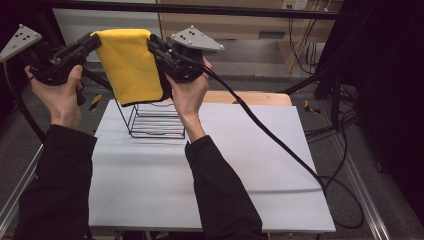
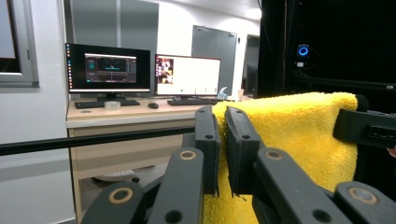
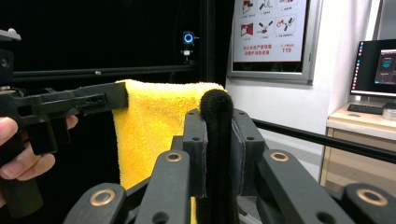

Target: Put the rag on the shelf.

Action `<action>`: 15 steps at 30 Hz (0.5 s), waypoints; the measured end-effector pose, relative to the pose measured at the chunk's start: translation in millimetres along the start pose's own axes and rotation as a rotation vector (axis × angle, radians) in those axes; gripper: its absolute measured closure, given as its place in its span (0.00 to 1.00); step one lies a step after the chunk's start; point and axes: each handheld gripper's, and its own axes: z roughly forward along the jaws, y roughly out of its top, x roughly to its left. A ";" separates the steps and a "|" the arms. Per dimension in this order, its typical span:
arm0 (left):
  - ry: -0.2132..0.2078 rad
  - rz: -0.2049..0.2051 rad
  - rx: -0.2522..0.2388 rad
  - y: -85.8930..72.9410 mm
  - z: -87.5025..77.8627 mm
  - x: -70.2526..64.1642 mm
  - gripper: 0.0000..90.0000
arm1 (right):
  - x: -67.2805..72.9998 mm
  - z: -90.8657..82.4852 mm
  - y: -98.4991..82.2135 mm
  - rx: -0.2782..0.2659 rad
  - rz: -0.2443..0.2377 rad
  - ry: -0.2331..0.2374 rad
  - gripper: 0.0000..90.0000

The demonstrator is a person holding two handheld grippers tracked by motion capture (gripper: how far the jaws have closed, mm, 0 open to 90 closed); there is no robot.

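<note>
A person holds 2 grippers raised above a white table (image 1: 240, 165), with a folded yellow towel (image 1: 131, 65) stretched between them. The left gripper (image 1: 94, 41) is clamped tight on the towel's left top corner; the left gripper view shows its jaws nearly together with yellow pile squeezed between them. The right gripper (image 1: 152, 46) is clamped on the right top corner, where the right gripper view shows a dark, shadowed fold of cloth pinched between its jaws. The towel hangs in the air, well above the tabletop, directly over a black wire rack (image 1: 152, 119) standing near the table's far edge. Its top edge runs roughly level from gripper to gripper, and its long axis hangs straight down, the lower edge close above the rack's top. To do this step well, it seems wise to keep both grips firm, both hands level, and the top edge taut, so the cloth stays flat and centred over the rack.
</note>
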 end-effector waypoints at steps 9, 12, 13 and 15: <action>0.023 0.003 -0.008 15.7 7.5 11.7 0.94 | -2.0 19.1 14.4 -0.009 -0.005 -0.006 0.88; 0.031 0.011 -0.012 21.9 12.0 14.2 0.94 | -4.2 24.6 19.1 -0.012 -0.002 -0.009 0.88; 0.033 0.012 -0.016 23.6 13.6 15.1 0.94 | -4.9 26.3 20.8 -0.014 -0.005 -0.010 0.88; 0.035 0.006 -0.023 26.5 17.2 17.4 0.94 | -6.7 29.4 23.7 -0.021 -0.004 -0.012 0.88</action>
